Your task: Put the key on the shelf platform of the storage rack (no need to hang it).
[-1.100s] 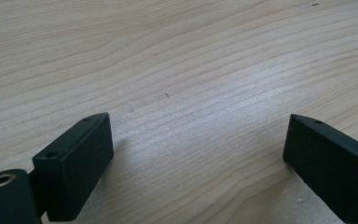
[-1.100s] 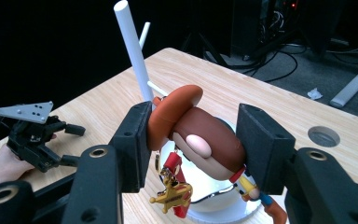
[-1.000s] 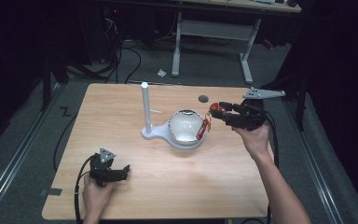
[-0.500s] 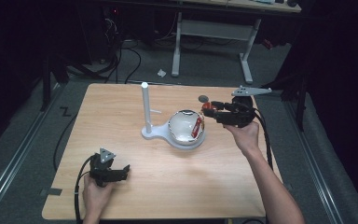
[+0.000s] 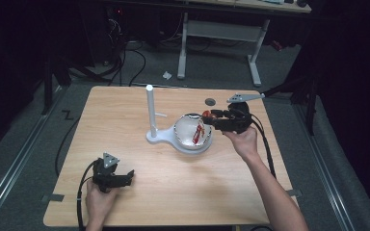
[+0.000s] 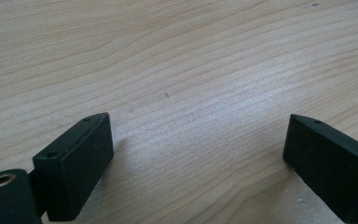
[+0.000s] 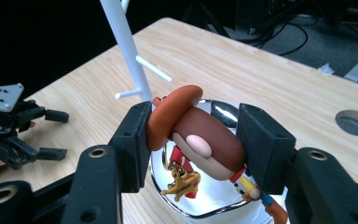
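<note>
Right gripper [image 7: 193,140]: jaws closed on the cowboy figure [image 7: 200,140]; held just above the shiny bowl [image 7: 223,205]
Bowl: sits on the white stand [image 5: 150,113], near the table's [image 5: 125,115] middle
Left gripper [image 5: 127,177]: jaws open, empty; resting low on the table, well apart from the bowl

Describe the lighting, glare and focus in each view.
High view: the table is lit while the room around it is dark. Left gripper view: sharp wood grain, with soft shadows beside the left gripper. Right gripper view: the shiny bowl mirrors the cowboy toy held by the right gripper; the background is dim.
</note>
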`<state>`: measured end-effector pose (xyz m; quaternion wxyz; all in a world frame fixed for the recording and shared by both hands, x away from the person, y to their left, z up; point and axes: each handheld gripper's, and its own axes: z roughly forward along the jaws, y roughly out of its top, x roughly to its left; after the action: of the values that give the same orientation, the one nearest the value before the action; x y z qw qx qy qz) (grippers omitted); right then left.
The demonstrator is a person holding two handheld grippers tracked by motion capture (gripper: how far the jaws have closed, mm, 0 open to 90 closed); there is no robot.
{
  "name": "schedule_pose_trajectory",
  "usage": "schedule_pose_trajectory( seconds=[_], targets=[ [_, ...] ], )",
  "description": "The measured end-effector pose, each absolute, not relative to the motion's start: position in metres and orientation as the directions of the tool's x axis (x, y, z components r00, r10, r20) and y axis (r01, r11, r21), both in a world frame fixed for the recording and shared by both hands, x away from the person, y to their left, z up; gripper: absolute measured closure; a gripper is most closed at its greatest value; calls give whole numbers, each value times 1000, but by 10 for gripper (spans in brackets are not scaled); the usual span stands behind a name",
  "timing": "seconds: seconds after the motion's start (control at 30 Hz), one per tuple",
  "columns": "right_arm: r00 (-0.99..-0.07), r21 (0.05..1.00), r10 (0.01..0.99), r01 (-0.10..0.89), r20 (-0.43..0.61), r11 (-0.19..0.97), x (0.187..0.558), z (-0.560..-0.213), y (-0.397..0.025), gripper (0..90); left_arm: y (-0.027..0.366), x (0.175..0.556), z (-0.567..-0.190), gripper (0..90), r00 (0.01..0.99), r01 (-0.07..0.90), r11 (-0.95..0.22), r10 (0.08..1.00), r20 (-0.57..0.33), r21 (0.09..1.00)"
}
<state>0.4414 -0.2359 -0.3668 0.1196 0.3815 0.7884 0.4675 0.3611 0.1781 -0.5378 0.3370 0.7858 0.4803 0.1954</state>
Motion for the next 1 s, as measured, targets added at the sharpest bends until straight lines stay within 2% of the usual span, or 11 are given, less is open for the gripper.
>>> schedule_pose_trajectory(
  seconds=[0.57, 1.0],
  targets=[
    [-678, 794, 713, 528, 181, 300, 456, -398, -216, 469, 178, 361, -538, 86, 463, 623, -312, 886, -16, 717],
    [-647, 735, 726, 606, 233, 304, 470, -433, -205, 465, 178, 361, -538, 86, 463, 623, -312, 886, -16, 717]
  ],
)
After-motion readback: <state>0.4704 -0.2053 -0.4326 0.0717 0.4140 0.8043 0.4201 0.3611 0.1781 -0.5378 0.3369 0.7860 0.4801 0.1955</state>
